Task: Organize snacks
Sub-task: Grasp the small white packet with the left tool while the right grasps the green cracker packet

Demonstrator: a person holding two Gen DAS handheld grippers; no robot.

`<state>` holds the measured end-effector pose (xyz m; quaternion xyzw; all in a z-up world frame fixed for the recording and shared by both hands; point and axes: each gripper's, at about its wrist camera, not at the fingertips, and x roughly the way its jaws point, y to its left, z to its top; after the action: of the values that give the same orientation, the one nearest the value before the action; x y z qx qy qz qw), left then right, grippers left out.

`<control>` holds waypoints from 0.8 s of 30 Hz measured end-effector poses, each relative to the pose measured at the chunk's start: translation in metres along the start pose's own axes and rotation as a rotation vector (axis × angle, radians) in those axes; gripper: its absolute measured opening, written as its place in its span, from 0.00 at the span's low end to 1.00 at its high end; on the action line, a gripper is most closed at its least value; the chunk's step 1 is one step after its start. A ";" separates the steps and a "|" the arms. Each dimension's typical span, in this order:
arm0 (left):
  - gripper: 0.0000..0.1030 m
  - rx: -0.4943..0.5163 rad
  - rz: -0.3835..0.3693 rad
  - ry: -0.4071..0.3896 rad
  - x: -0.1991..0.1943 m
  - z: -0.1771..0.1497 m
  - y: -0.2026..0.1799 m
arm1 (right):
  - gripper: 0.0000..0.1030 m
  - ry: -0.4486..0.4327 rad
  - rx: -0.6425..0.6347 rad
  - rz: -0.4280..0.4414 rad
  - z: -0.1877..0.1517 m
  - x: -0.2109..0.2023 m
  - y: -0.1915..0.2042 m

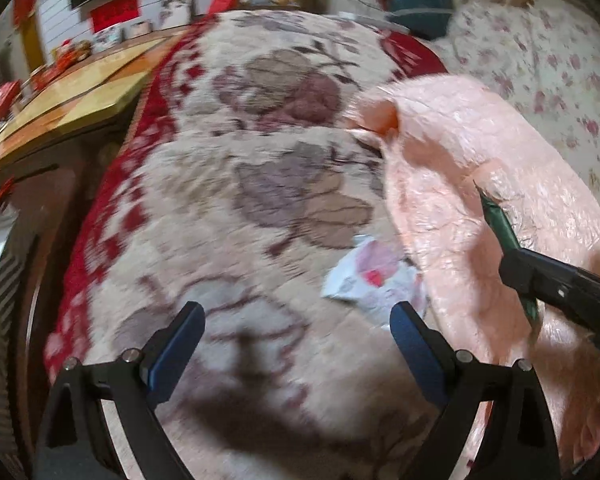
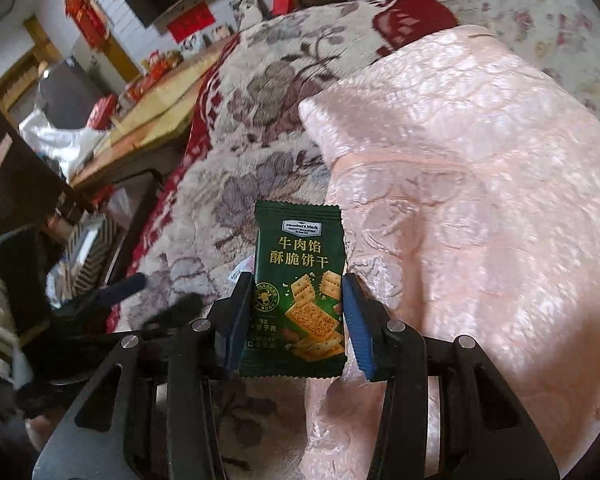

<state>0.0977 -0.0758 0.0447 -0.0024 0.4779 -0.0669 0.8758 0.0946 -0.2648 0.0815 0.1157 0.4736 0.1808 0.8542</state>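
The right gripper [image 2: 296,316] pinches a green cracker packet [image 2: 298,284] between its two blue pads [image 2: 358,320]. The packet stands upright in the lower middle of the right wrist view, with its front facing the camera. It shows yellow letters and pictures of square crackers. Behind it, a pink shiny cloth [image 2: 480,200] fills the right side of the frame, and a flowery blanket [image 2: 260,120] with a red edge runs up the middle. A wooden table [image 2: 156,120] sits in the upper left.

In the left wrist view, the left gripper [image 1: 298,340] is spread wide at the bottom of the frame, with nothing between its fingers. It hangs above the flowery blanket [image 1: 240,200]. A small white and red wrapper [image 1: 374,280] lies on the blanket, just above the gripper's right finger and beside the pink cloth [image 1: 460,160]. At the right edge of this frame, the other gripper [image 1: 516,268] shows with the green packet [image 1: 500,216] seen edge-on over the pink cloth. The wooden table [image 1: 80,92] is in the upper left here too. This view is a bit blurry.
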 end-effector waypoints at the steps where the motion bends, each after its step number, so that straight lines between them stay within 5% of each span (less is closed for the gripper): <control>1: 0.92 0.025 -0.013 0.012 0.005 0.002 -0.006 | 0.42 -0.004 0.010 0.006 -0.001 -0.002 -0.003; 7: 0.92 0.218 -0.071 0.093 0.038 0.014 -0.039 | 0.42 -0.008 0.034 0.029 -0.003 0.000 -0.012; 11: 0.92 0.222 -0.075 0.122 0.056 0.019 -0.046 | 0.42 -0.008 0.046 0.038 -0.004 0.001 -0.015; 12: 0.89 0.226 -0.082 0.107 0.056 0.020 -0.048 | 0.42 -0.008 0.046 0.038 -0.004 0.001 -0.015; 14: 0.61 0.247 -0.086 0.089 0.055 0.021 -0.052 | 0.42 -0.007 0.047 0.037 -0.004 0.001 -0.016; 24: 0.35 0.133 -0.152 0.080 0.031 0.012 -0.016 | 0.42 0.001 0.034 0.041 -0.005 0.007 -0.013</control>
<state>0.1230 -0.0959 0.0264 0.0221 0.5055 -0.1649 0.8466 0.0960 -0.2737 0.0686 0.1398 0.4745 0.1903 0.8480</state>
